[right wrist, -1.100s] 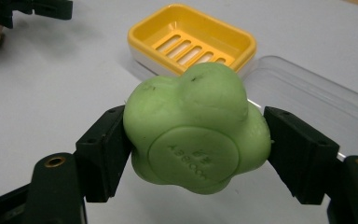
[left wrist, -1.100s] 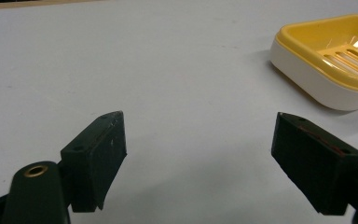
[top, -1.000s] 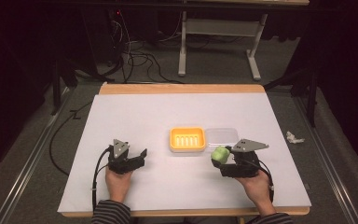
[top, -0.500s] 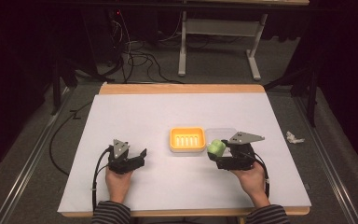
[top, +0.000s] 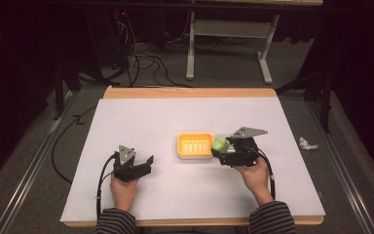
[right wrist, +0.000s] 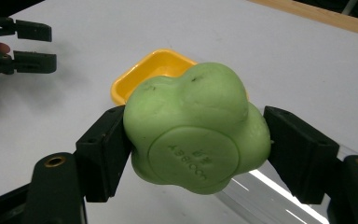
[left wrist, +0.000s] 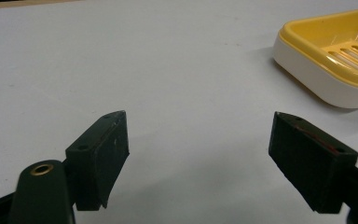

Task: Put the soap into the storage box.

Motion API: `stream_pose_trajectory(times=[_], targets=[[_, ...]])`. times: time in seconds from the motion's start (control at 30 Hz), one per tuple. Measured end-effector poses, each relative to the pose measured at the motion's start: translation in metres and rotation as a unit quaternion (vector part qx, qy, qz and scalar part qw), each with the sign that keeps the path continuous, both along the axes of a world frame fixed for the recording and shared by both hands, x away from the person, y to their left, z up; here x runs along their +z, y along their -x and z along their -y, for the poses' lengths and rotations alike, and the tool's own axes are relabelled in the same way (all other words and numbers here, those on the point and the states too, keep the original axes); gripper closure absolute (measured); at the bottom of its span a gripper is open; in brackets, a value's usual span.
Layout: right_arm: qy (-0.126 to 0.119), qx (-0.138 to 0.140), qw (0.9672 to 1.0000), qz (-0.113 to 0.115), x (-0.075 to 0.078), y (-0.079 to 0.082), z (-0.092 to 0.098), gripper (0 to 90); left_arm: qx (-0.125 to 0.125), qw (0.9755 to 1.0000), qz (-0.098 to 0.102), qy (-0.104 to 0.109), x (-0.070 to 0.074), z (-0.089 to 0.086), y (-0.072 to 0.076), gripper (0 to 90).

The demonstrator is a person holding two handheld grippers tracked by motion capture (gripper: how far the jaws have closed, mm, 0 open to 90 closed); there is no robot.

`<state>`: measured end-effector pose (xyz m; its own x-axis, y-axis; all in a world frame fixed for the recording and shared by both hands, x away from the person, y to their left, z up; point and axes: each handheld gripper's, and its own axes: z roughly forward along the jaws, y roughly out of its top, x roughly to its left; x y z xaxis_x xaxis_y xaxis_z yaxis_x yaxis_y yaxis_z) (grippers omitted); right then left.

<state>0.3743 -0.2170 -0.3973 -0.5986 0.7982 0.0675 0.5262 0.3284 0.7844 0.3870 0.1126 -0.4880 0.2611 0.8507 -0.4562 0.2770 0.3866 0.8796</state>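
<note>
On the white table [top: 141,122], the high view has the right gripper [top: 217,149] carrying a green soap bar [top: 220,144] just beside the right rim of a yellow soap dish [top: 195,146], with a clear lid [top: 222,137] partly hidden behind it; the left gripper [top: 148,163] rests well apart to the left, jaws spread and empty. Along the left gripper view, that left gripper [left wrist: 198,154] stands released over bare table, and the soap dish [left wrist: 326,77] shows a slotted yellow insert seated in a white base, a detail the high view blurs. Through the right gripper view, the right gripper [right wrist: 196,154] is clenched on the soap bar [right wrist: 193,128] across its lobed sides, held above the table with the dish [right wrist: 137,77] beyond it. Embossed lettering on a round face shows here alone. I judge the bar light, firm yet easily dented, and likely slick; the grip across its widest lobes looks sound, and moderate pressure should do.
</note>
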Motion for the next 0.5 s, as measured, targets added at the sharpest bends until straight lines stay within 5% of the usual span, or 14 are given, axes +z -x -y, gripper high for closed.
stream_pose_trajectory(times=[0.5], targets=[[0.022, 0.010, 0.9993, -0.029, -0.006, -0.036, -0.026, 26.7, -0.001, 1.0000, 0.000, 0.000, 0.000, 0.001, 0.000, 21.1]])
